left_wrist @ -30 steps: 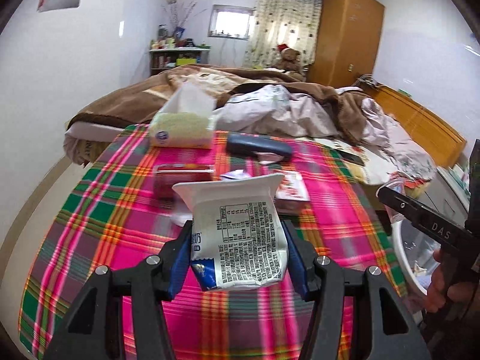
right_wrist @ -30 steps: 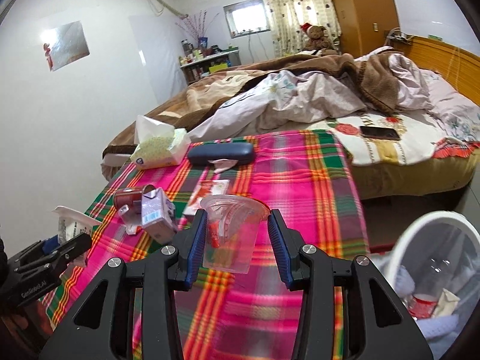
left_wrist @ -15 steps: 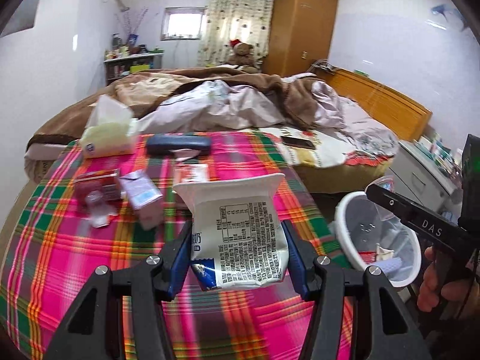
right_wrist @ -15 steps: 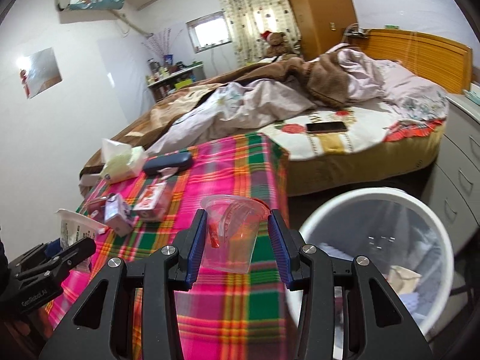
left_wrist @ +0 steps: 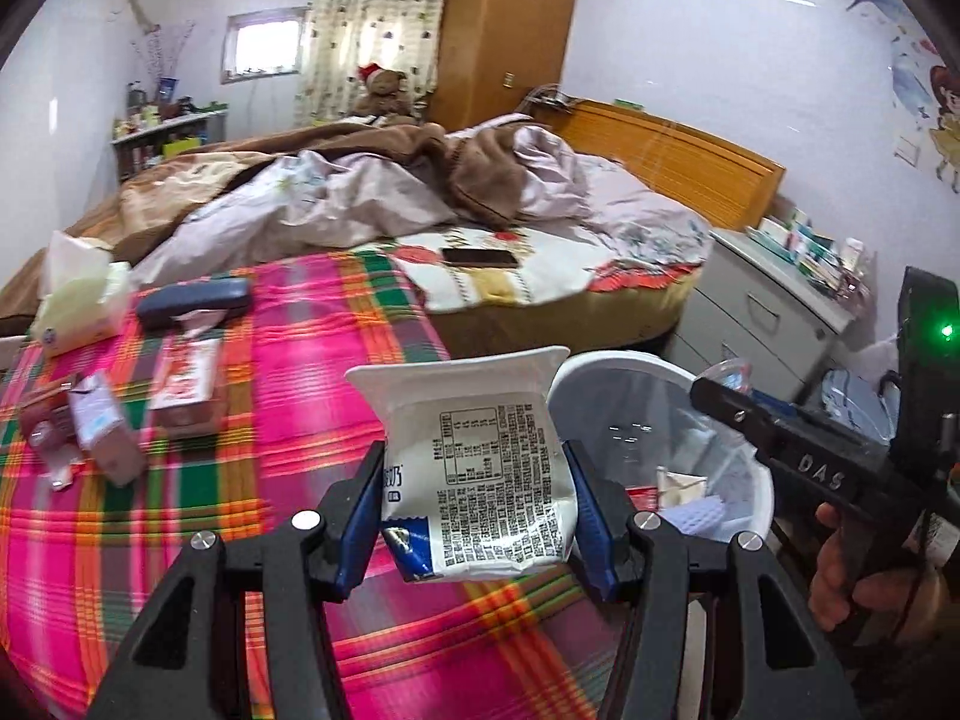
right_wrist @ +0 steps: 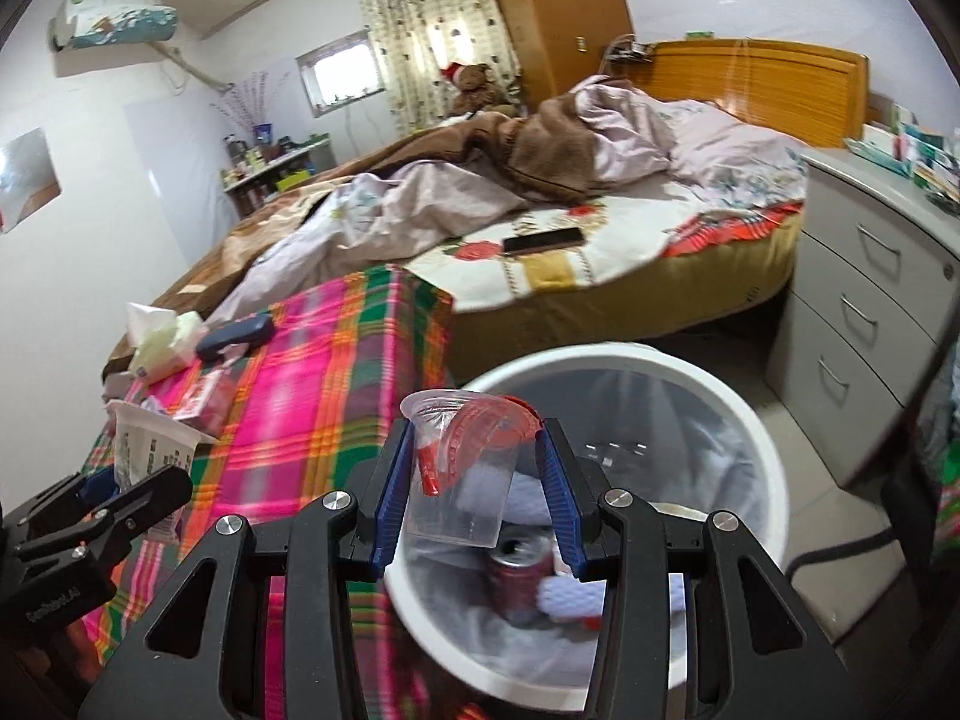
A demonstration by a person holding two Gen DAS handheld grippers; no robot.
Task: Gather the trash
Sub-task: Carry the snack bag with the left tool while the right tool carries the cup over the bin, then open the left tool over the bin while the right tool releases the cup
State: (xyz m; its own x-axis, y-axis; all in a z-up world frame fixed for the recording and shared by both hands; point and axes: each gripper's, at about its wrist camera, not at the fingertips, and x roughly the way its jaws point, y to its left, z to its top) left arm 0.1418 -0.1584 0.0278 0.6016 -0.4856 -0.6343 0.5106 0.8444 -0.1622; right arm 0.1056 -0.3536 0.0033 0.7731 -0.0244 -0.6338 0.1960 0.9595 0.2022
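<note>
The right gripper [right_wrist: 474,483] clamps a plastic cup [right_wrist: 459,468] at frame centre over the bin [right_wrist: 762,450]; the left gripper [left_wrist: 477,495] clamps a white pouch [left_wrist: 480,468] short of it, so an early release risks dropping onto the plaid cloth [left_wrist: 312,360].

Bedroom with white walls. An unmade bed [left_wrist: 456,204] with a wooden headboard [left_wrist: 672,162] fills the middle. A wooden wardrobe [left_wrist: 504,24] and patterned curtains [left_wrist: 372,24] stand behind, beside a small bright window [left_wrist: 264,48]. A grey drawer unit [right_wrist: 864,324] stands right.
</note>
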